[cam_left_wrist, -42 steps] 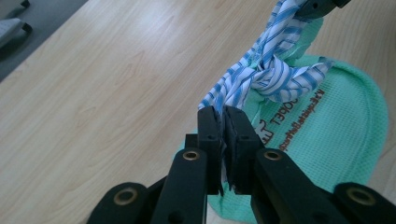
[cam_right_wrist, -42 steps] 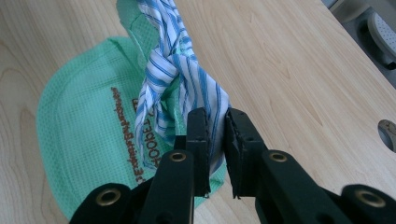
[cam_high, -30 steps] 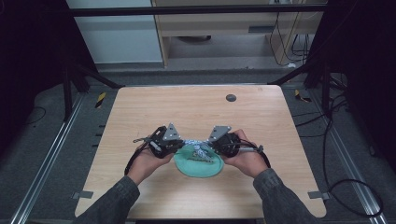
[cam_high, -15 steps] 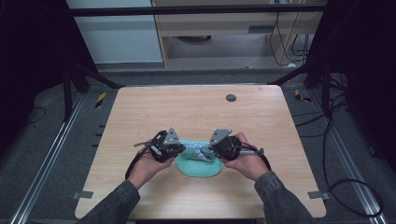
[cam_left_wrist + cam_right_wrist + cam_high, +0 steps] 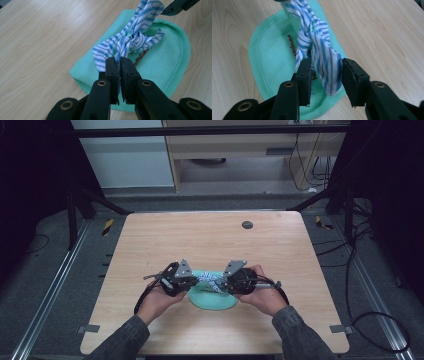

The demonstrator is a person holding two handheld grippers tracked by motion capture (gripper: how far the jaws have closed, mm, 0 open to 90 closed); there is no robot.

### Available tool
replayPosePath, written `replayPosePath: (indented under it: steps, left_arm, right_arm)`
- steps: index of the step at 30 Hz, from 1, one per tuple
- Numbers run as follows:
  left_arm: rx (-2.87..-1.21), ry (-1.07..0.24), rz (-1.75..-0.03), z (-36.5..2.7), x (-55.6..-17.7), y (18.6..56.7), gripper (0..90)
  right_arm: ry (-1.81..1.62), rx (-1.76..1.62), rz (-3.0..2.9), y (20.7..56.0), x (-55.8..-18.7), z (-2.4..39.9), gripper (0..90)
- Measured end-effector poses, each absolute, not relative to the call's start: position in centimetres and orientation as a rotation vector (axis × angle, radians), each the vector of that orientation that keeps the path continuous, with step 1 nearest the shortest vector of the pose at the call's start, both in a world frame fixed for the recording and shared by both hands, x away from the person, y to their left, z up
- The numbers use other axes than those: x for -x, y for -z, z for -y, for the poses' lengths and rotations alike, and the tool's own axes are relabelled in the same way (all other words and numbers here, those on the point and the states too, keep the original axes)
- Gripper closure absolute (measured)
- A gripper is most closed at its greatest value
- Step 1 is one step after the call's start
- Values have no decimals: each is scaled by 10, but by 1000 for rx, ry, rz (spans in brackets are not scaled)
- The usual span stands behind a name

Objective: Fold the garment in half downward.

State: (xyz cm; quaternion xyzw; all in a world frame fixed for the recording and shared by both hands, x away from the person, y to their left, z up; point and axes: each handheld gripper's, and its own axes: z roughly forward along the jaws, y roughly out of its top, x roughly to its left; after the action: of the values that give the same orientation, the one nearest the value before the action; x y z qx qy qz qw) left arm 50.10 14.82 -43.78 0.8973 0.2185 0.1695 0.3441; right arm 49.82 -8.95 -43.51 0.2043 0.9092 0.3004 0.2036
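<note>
Your right gripper (image 5: 325, 71) has just been opening, with the striped cloth strip (image 5: 130, 41) loose between its jaws. That knotted strip runs straight from gripper to gripper, left to right above the green cloth (image 5: 215, 297) near the table's (image 5: 210, 235) front edge. Your left gripper (image 5: 119, 65) is clamped tight on its other end.

The table (image 5: 210, 240) is pale wood with a smooth, matt grain. The green cloth (image 5: 165, 65) is a waffle weave, rough and matt, and the striped strip (image 5: 130, 42) is thin, soft woven fabric. The grippers' jaws are matt black plastic with brass-coloured rivets.
</note>
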Motion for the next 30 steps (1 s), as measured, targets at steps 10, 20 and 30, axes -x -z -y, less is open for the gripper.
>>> replayPosePath:
  steps: [10,20,30]
  left_arm:
    - [-2327,-434,-561,-150,-500,440,854]
    - [-2327,-430,-557,-150,-497,440,853]
    - [-2323,-415,-556,-153,-488,445,851]
  right_arm:
    - [-827,-617,-2540,436,-507,90,521]
    - [-834,-621,-2566,437,-508,85,541]
    - [-830,-580,-2586,440,-495,84,652]
